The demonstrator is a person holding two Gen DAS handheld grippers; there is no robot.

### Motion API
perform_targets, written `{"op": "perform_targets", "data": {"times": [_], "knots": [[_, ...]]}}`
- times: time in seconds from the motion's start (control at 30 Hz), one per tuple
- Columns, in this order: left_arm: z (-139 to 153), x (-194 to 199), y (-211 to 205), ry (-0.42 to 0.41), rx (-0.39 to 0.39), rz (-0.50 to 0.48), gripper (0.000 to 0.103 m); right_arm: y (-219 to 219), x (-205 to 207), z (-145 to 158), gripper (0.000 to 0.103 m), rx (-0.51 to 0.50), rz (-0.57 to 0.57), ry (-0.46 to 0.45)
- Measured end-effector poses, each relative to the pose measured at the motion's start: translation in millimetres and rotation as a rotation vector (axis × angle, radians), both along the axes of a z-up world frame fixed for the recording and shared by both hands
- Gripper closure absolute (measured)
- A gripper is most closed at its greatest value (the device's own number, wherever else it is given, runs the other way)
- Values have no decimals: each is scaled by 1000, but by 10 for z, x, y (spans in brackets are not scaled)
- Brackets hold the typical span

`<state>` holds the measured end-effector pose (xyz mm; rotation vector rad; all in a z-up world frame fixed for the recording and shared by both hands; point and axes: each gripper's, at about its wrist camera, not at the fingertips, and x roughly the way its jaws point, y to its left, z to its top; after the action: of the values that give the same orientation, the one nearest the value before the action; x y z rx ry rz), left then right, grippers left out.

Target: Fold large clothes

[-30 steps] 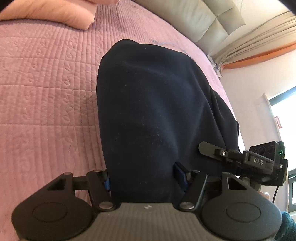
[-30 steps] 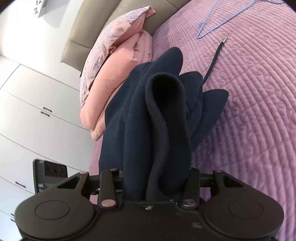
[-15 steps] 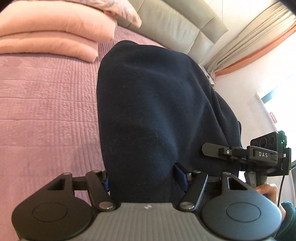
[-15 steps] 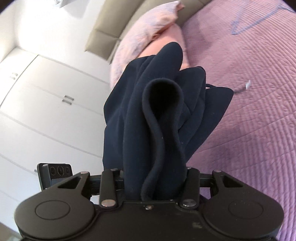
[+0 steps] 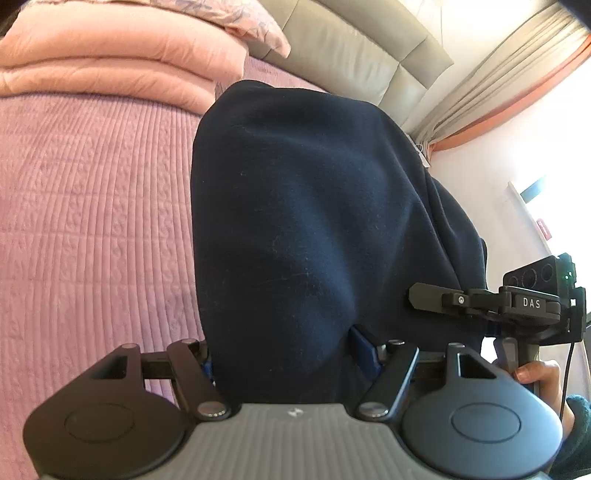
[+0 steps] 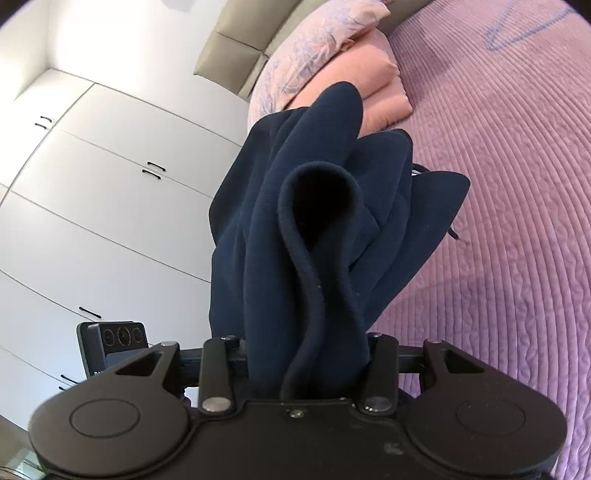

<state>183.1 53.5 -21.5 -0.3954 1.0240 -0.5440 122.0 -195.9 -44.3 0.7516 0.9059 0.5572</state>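
Note:
A large navy fleece garment (image 5: 314,229) hangs from both grippers above the pink quilted bed (image 5: 92,240). My left gripper (image 5: 284,354) is shut on one part of it; the cloth drapes over the fingers and hides the tips. My right gripper (image 6: 306,354) is shut on a bunched, folded edge of the same garment (image 6: 314,236), which droops forward with a dark cord end (image 6: 453,235) dangling. The right gripper's body (image 5: 517,302) shows at the right of the left wrist view.
Folded pink duvet and floral pillow (image 5: 122,62) lie at the bed head by the beige headboard (image 5: 354,48). White wardrobe doors (image 6: 110,206) stand left. A blue hanger (image 6: 517,29) lies on the bed. Curtains (image 5: 498,74) hang at the right.
Both grippers have lifted and tilted up with the garment; the views swung from the bed surface toward the headboard, pillows and wardrobe. Both grips stayed shut.

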Motion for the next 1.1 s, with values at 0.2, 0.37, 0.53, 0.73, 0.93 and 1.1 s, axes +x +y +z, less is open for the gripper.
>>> {"op": "perform_targets", "data": {"times": [0.2, 0.37, 0.53, 0.73, 0.93, 1.1], "knots": [[-304, 70, 10, 61, -28, -11, 32, -44, -17, -208, 51, -5, -3, 42], [-701, 321, 12, 117, -21, 4, 29, -122, 214, -508, 52, -52, -8, 61], [-1042, 505, -75, 113, 181, 62, 24, -185, 506, -997, 42, -221, -28, 89], [-1076, 366, -42, 133, 184, 38, 8, -455, 477, -1252, 20, -344, -4, -13], [-901, 102, -120, 122, 163, -44, 10, -374, 257, -727, 2, -549, -101, -34], [-1287, 7, -325, 298, 133, -79, 0, 23, -124, -433, 1, -630, 47, -134]]}}
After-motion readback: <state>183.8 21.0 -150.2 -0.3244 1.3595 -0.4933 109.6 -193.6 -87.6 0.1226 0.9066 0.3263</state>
